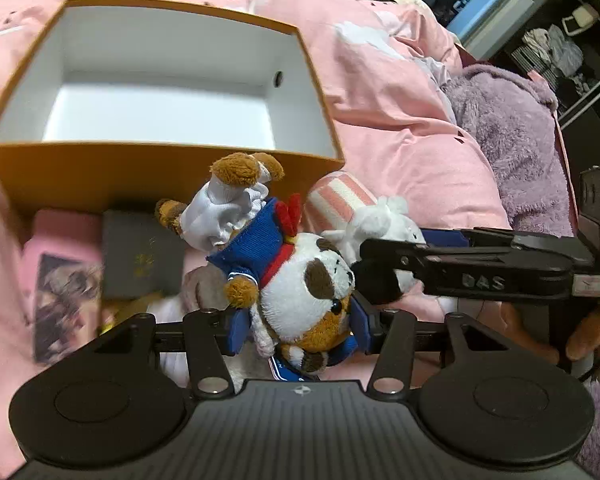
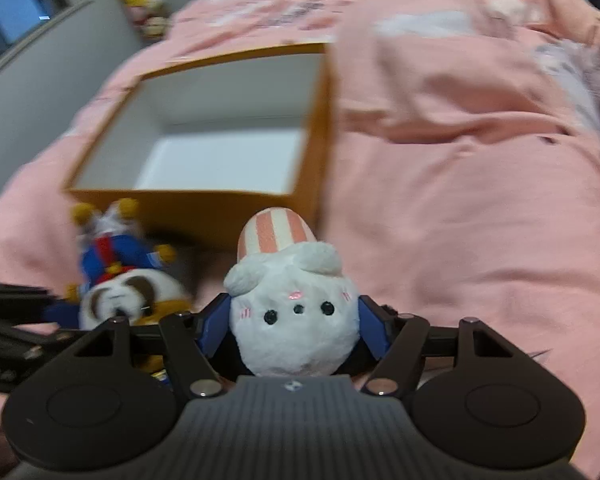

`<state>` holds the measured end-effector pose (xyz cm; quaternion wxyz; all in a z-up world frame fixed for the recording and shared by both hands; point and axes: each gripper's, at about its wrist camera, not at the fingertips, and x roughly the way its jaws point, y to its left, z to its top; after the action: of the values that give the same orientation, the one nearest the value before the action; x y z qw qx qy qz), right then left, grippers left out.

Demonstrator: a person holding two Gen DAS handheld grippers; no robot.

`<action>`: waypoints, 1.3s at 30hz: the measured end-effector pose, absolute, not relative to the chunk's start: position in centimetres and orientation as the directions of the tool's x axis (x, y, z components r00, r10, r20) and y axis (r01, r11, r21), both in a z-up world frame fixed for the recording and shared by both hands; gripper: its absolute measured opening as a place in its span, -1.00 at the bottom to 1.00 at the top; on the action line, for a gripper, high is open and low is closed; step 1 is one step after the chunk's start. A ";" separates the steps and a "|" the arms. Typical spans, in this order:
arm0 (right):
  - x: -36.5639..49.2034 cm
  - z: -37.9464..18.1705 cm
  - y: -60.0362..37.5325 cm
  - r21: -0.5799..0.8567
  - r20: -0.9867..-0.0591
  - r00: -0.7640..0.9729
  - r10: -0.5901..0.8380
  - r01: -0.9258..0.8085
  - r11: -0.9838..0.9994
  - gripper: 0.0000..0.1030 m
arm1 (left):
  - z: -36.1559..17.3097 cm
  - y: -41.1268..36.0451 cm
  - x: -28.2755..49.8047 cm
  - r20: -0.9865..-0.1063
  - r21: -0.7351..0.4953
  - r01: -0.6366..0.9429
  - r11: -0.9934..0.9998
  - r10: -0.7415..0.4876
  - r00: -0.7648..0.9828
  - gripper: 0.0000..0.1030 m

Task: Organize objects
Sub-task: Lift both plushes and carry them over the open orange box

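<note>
An orange box [image 1: 160, 178] with a white inside stands open on the pink duvet, nothing in it. In the left wrist view my left gripper [image 1: 298, 328] is shut on a brown-and-white dog plush [image 1: 304, 280] in a blue sailor suit, its head between the blue pads and its feet pointing at the box. My right gripper [image 1: 370, 266] comes in from the right. In the right wrist view my right gripper [image 2: 294, 326] is shut on a white plush [image 2: 296, 320] with a pink-striped body, just before the box [image 2: 220, 208]. The dog plush [image 2: 128, 292] hangs to its left.
A pink card [image 1: 64, 280] and a small grey case [image 1: 140, 256] lie against the box's front wall. A purple fleece [image 1: 512, 152] lies on the right of the pink duvet [image 1: 400, 120]. Dark shelves [image 1: 572, 40] stand beyond. A hand [image 1: 592, 332] holds the right gripper.
</note>
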<state>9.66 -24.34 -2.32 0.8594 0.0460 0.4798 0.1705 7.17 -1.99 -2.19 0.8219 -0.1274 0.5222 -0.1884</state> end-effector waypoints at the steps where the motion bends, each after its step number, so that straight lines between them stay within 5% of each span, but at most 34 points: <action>1: 9.3 -2.2 -23.9 0.263 -0.799 0.475 0.369 -0.275 0.925 0.34 | -2.3 -2.2 7.1 -0.815 -0.394 0.172 0.903 -0.430 0.388 0.14; 8: 8.7 -2.5 -20.5 0.320 -0.783 0.410 0.467 -0.379 0.869 0.34 | -1.6 1.1 4.2 -0.823 -0.365 0.096 0.926 -0.369 0.432 0.31; 21: 7.6 -2.3 -17.0 0.171 -0.801 0.430 0.417 -0.503 0.847 0.34 | -2.4 3.6 4.6 -0.817 -0.401 -0.062 0.914 -0.326 0.475 0.51; 39: 9.6 -0.5 -18.5 0.233 -0.761 0.459 0.459 -0.466 0.853 0.32 | 0.5 1.5 4.9 -0.741 -0.305 0.050 0.951 -0.270 0.615 0.20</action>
<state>9.63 -18.48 -0.46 0.8541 -0.0043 0.4441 0.2707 4.91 1.49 0.55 0.8895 -0.1281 0.4293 -0.0899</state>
